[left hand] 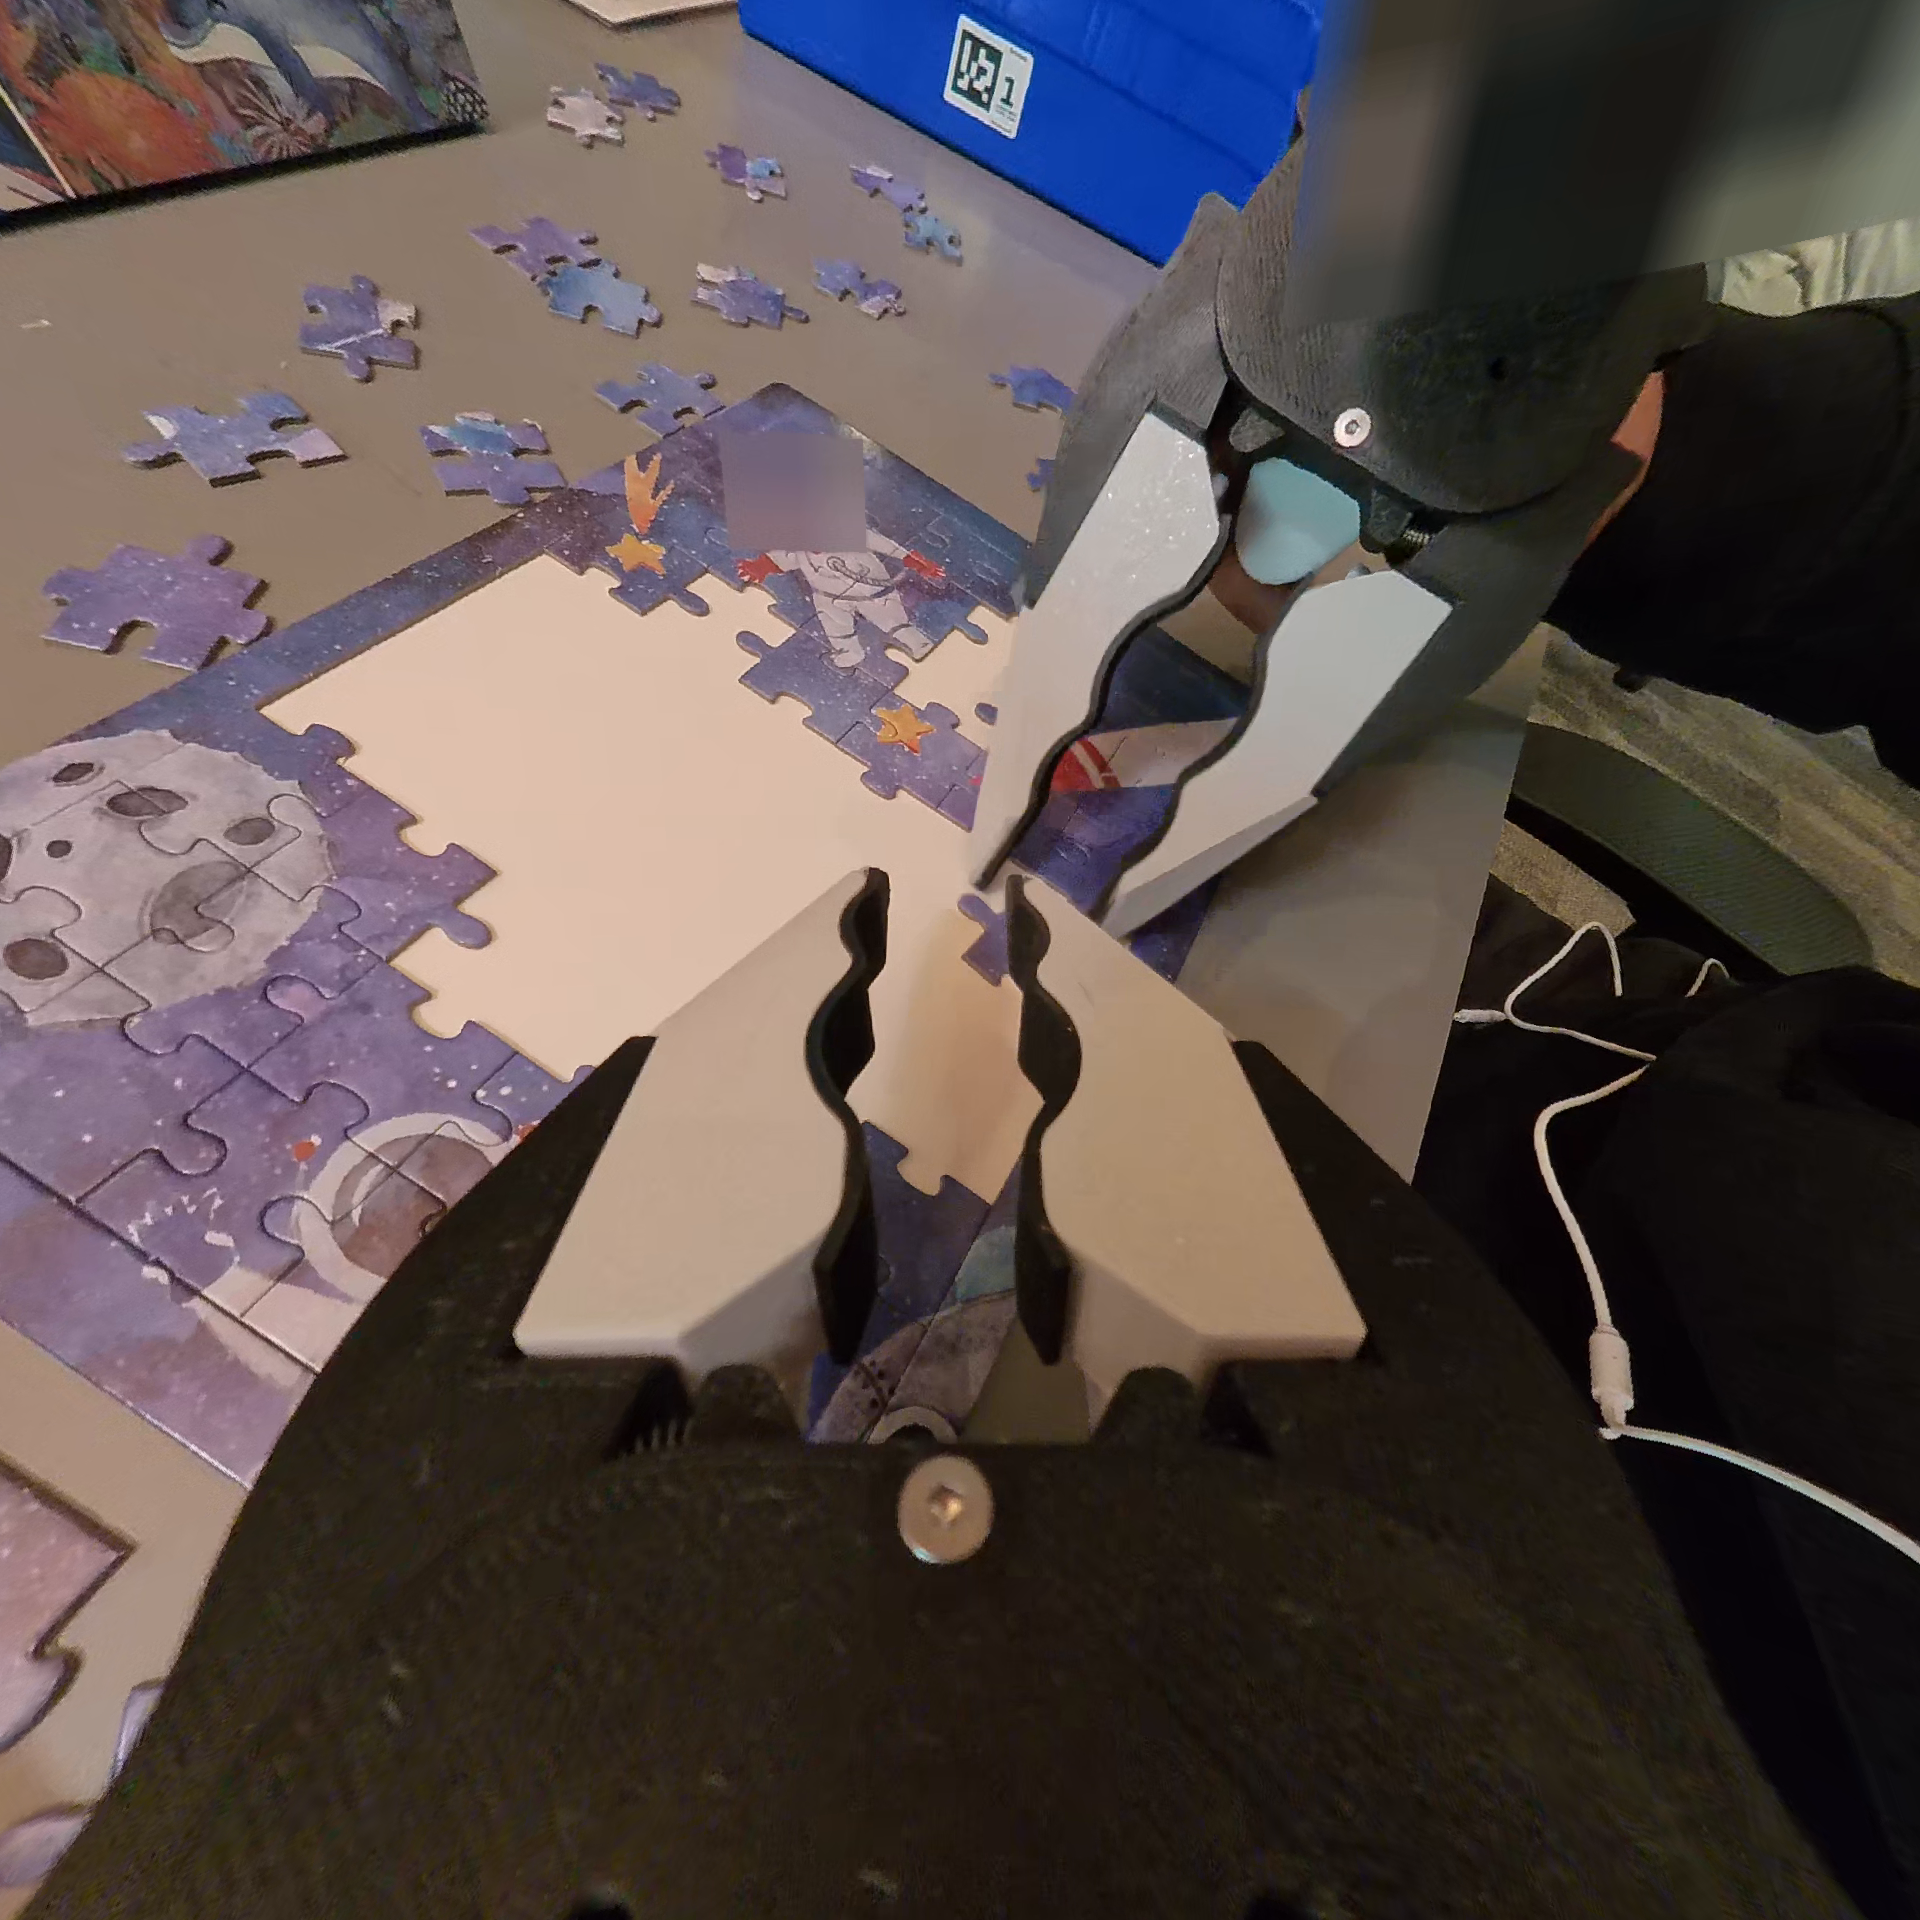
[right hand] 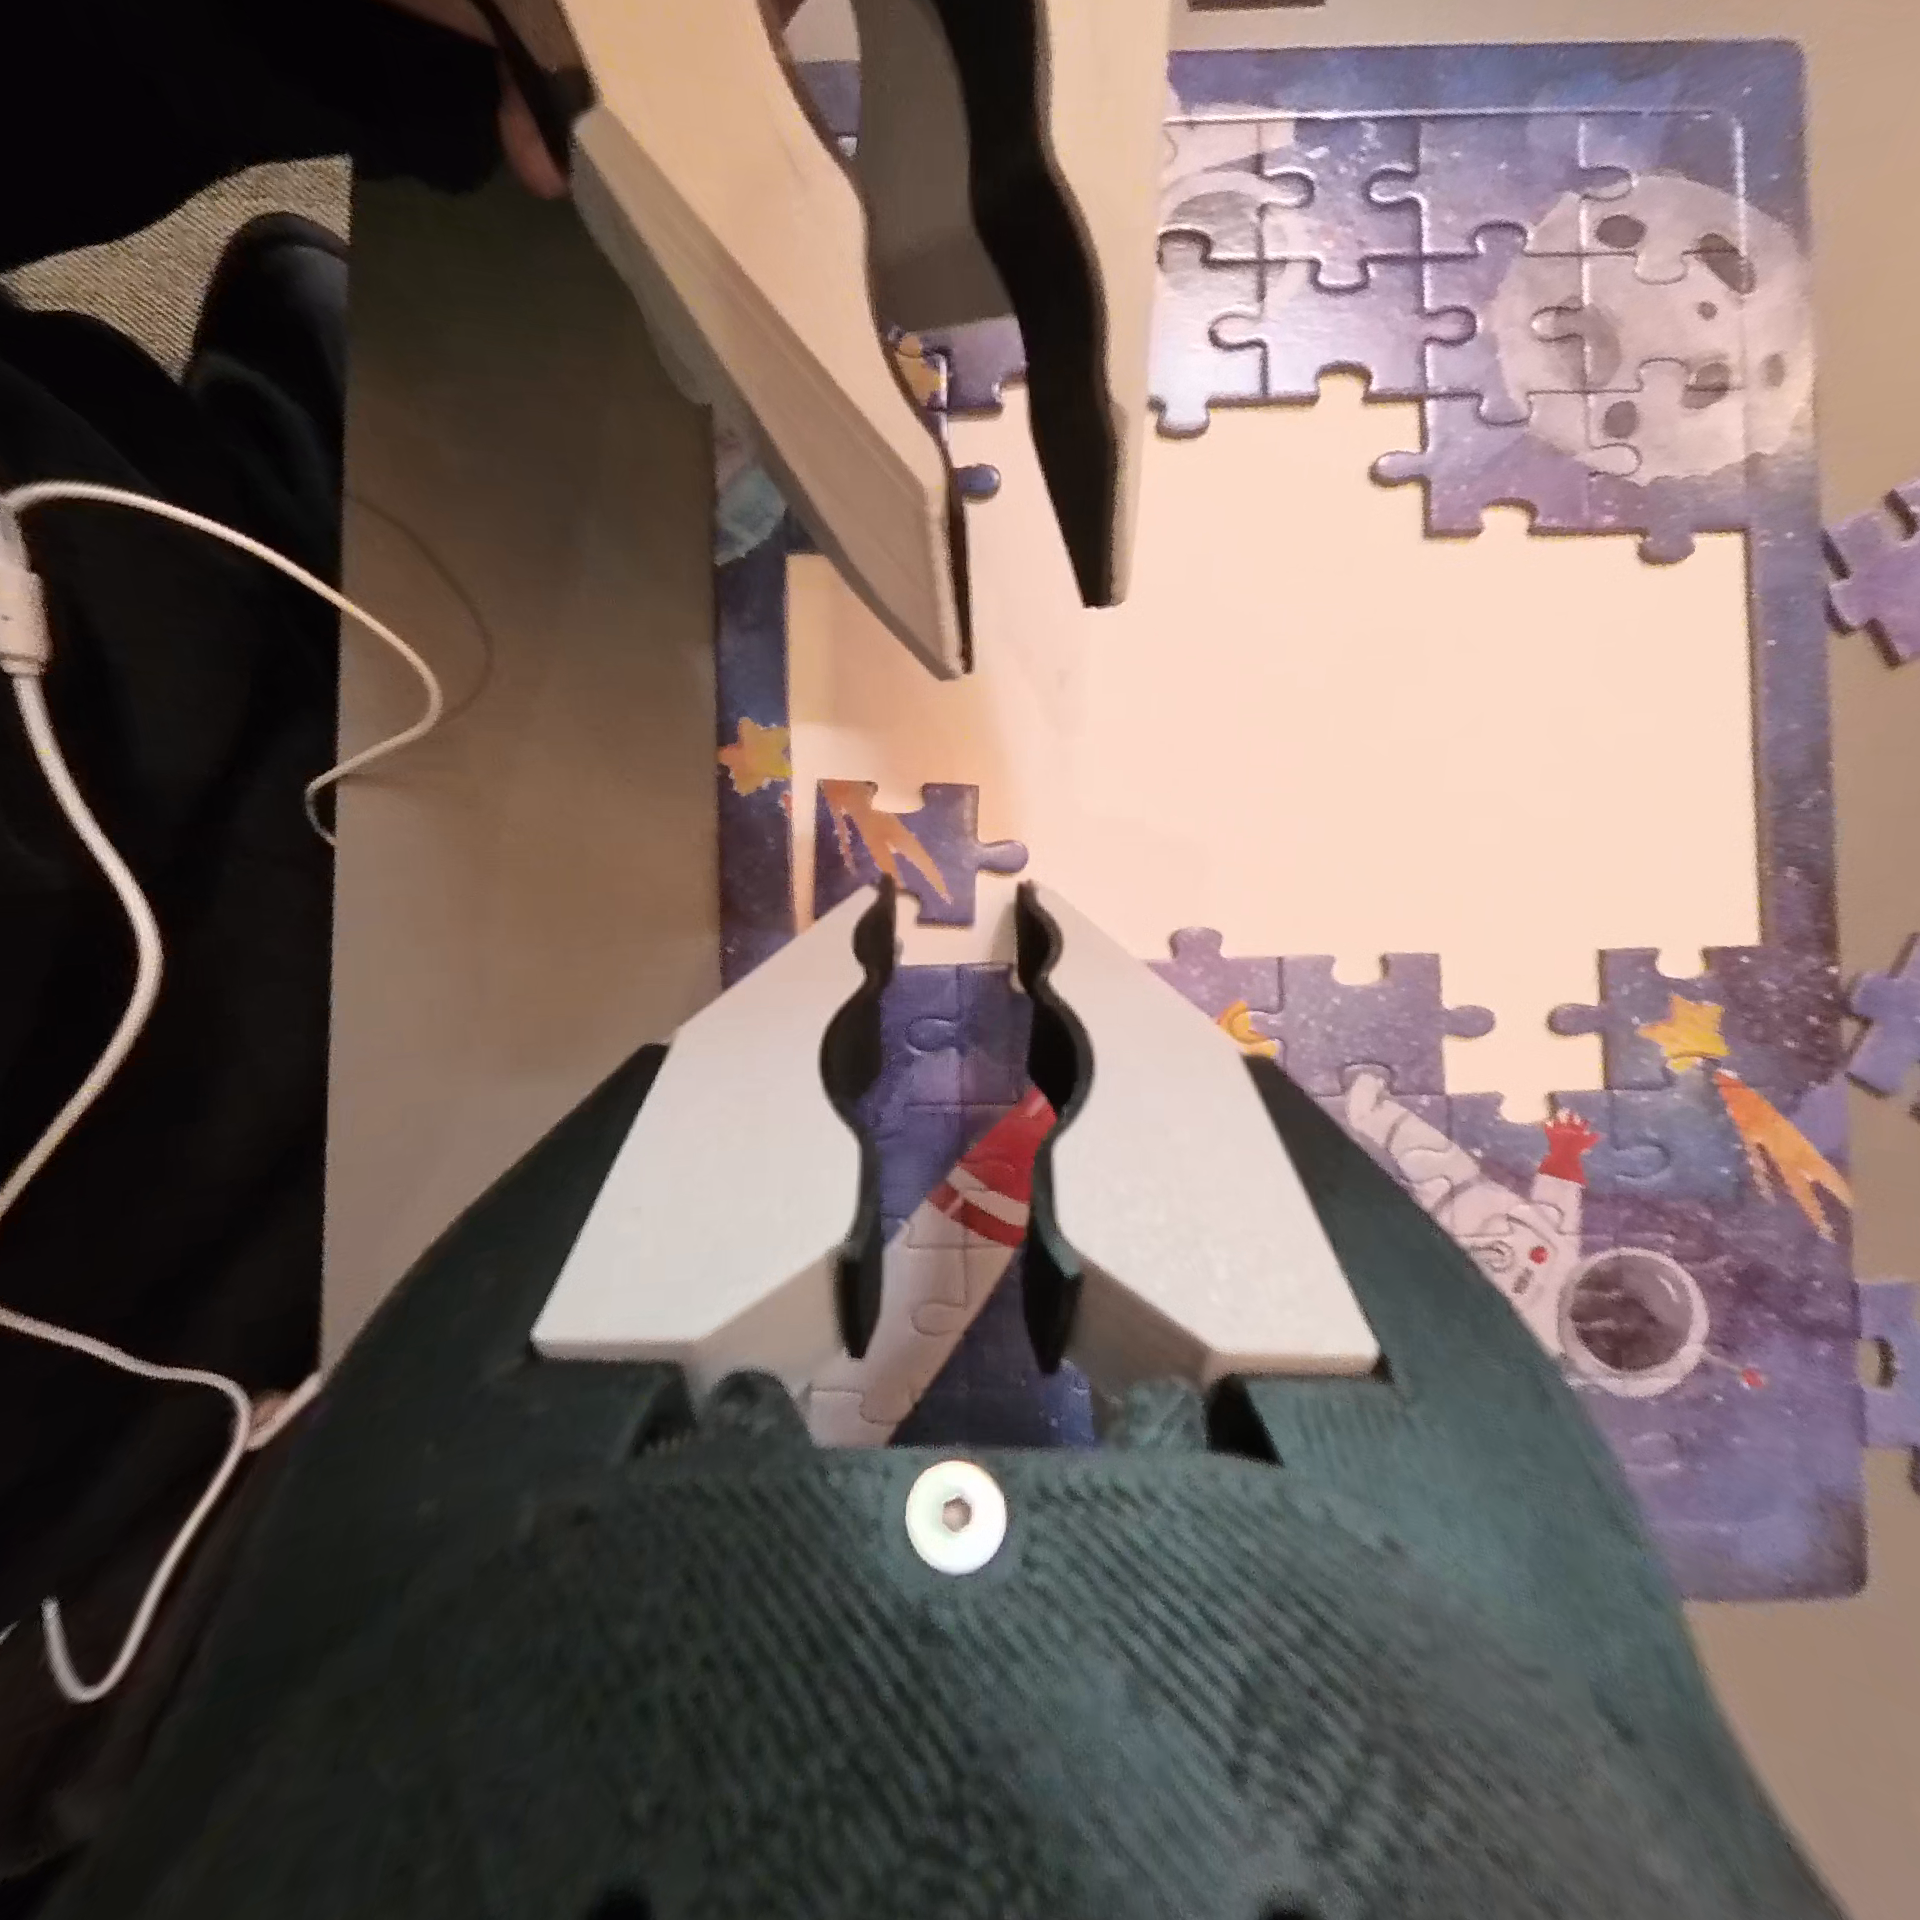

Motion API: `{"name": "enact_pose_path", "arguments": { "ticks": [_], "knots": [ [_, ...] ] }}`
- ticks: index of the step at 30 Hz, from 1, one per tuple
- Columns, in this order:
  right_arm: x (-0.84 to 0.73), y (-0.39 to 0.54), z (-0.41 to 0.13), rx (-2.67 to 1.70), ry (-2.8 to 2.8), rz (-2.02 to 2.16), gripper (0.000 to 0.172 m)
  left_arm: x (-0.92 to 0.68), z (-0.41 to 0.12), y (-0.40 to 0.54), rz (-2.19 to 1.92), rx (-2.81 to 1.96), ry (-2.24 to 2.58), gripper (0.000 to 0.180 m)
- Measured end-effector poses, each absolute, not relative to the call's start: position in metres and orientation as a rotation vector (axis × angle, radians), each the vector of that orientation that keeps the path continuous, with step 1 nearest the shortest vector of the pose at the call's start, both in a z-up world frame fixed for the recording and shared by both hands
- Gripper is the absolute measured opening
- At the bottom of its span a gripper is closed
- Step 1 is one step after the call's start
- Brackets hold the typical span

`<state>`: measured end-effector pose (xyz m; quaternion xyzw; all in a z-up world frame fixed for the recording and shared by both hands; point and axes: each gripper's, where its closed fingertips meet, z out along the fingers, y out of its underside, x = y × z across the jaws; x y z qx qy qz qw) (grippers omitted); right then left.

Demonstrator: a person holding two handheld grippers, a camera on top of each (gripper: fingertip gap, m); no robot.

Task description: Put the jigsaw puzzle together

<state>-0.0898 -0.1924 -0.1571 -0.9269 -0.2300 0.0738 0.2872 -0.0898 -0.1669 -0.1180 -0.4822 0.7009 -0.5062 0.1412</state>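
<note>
A purple space jigsaw lies partly filled in its tray, with a bare white middle. A loose piece with an orange comet lies flat on the white bed by the tray's border. My right gripper is open, its fingertips just short of that piece, and nothing is between the pads. My left gripper is open and empty, low over the white bed. The same piece shows beside its right fingertip. The two grippers face each other closely; the right gripper and the left gripper each show in the other's view.
Several loose purple pieces lie on the grey table beyond the tray. A blue box and a colourful picture box stand at the back. A white cable and a person's black sleeve are at the right. The left gripper's tips are roughly 5 cm from the right gripper's.
</note>
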Motion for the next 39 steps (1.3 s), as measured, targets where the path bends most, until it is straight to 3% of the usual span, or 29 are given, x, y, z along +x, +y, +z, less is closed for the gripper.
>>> {"name": "enact_pose_path", "arguments": {
  "ticks": [8, 26, 39],
  "knots": [
    [-0.096, -0.192, -0.157, -2.478, -0.610, 0.223, 0.031, -0.090, -0.117, -0.167, -1.470, -1.393, 2.021, 0.020],
    [-0.088, -0.191, -0.155, -2.486, -0.593, 0.159, 0.033, -0.090, -0.117, -0.166, -1.481, -1.399, 2.012, 0.021],
    [-0.095, -0.186, -0.157, -2.503, -0.579, 0.123, 0.048, -0.090, -0.116, -0.165, -1.491, -1.401, 2.005, 0.021]
  ]
}}
